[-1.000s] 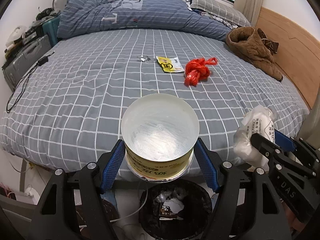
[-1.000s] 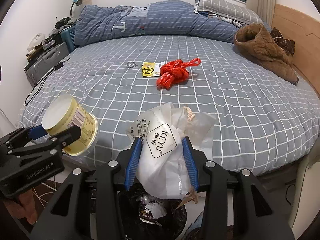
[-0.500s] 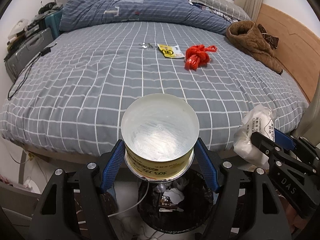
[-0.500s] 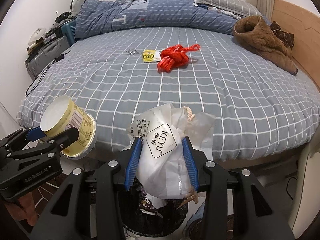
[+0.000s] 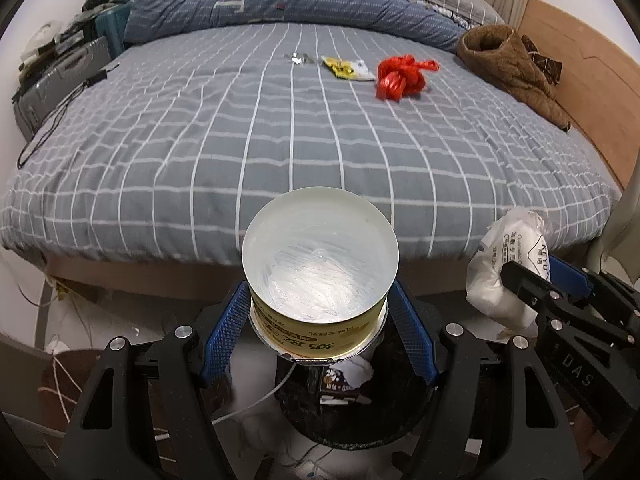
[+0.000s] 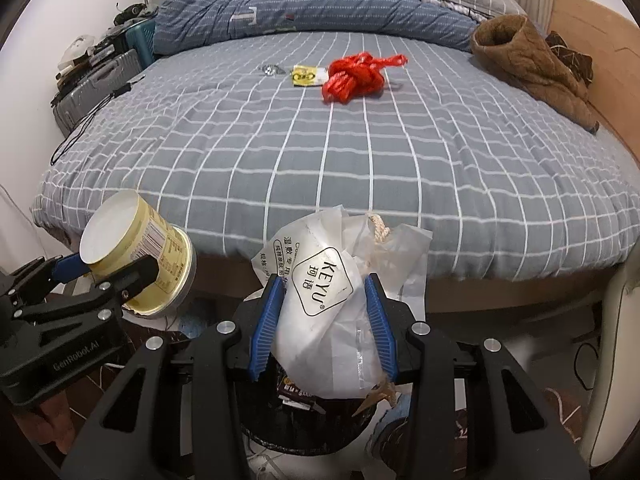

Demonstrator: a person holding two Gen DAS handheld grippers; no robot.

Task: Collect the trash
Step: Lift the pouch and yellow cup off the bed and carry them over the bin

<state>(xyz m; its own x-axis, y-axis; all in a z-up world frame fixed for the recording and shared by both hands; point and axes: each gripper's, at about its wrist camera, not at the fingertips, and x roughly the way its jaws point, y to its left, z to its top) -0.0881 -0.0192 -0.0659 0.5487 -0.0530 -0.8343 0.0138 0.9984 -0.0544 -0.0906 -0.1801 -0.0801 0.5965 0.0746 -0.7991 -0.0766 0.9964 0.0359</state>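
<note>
My left gripper (image 5: 320, 320) is shut on a yellow round can (image 5: 320, 276) and holds it above a black trash bin (image 5: 356, 412) on the floor. My right gripper (image 6: 324, 308) is shut on a crumpled white plastic bag (image 6: 332, 304) over the same bin (image 6: 308, 420). Each gripper shows in the other's view: the can (image 6: 136, 256) at the left, the bag (image 5: 508, 264) at the right. A red plastic bag (image 5: 400, 76), a yellow packet (image 5: 348, 69) and a small foil scrap (image 5: 298, 58) lie on the bed.
The grey checked bed (image 5: 304, 140) fills the view ahead, with a blue duvet (image 5: 280, 0) at the back and a brown jacket (image 5: 512, 60) at the right. A suitcase (image 5: 56, 80) and clutter stand at the left. Cables lie on the floor by the bin.
Both grippers have drawn back and down from the bed with their loads. The bed edge and more of the floor and bin now show.
</note>
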